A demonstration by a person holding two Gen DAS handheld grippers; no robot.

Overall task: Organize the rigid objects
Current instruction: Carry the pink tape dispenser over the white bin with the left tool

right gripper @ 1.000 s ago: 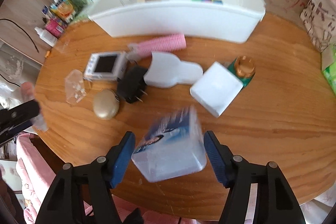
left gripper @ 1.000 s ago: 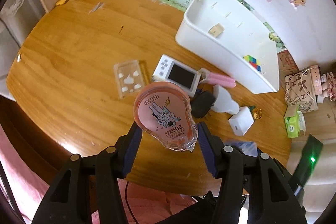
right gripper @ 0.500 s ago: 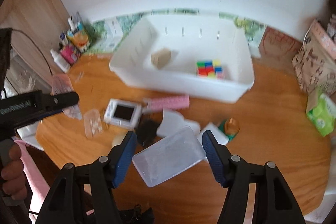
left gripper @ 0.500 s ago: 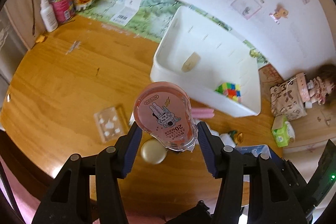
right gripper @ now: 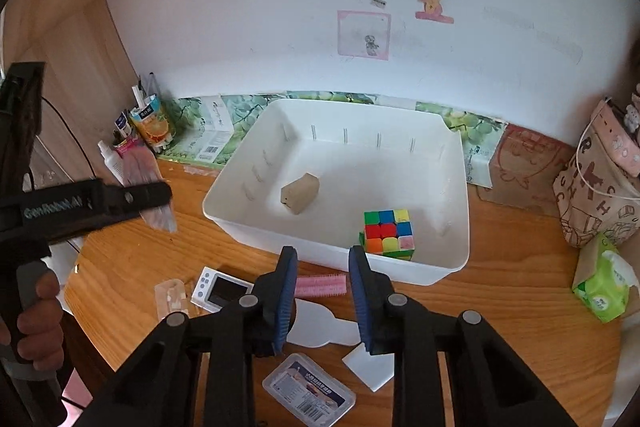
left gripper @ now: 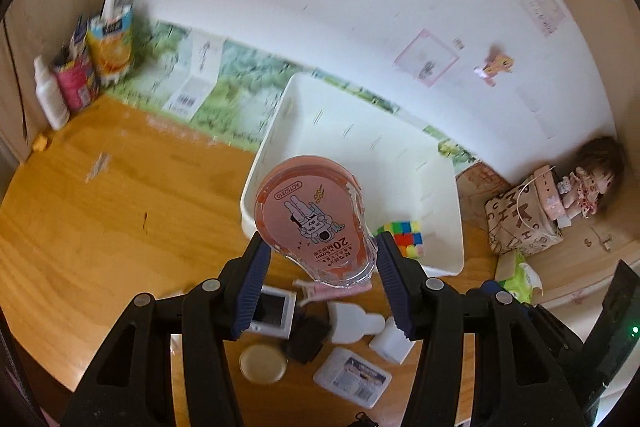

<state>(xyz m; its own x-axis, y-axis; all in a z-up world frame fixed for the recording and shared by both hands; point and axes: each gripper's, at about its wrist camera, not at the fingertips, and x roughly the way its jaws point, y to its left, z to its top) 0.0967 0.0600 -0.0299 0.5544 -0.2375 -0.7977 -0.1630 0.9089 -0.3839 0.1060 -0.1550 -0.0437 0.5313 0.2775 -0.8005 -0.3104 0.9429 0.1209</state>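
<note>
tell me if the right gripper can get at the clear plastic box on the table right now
Probably yes. The right gripper has nothing between its closing jaws, and the clear plastic box lies flat on the table just below it with its top uncovered. The jaws would have to reopen first.

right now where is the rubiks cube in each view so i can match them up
Left wrist view: the cube sits in the near right corner of the white bin, just right of the held pink tape dispenser.
Right wrist view: the cube is lower centre, in the bin's near right corner, just beyond the fingers.
Shared landmark: the pink comb in front of the bin.
</note>
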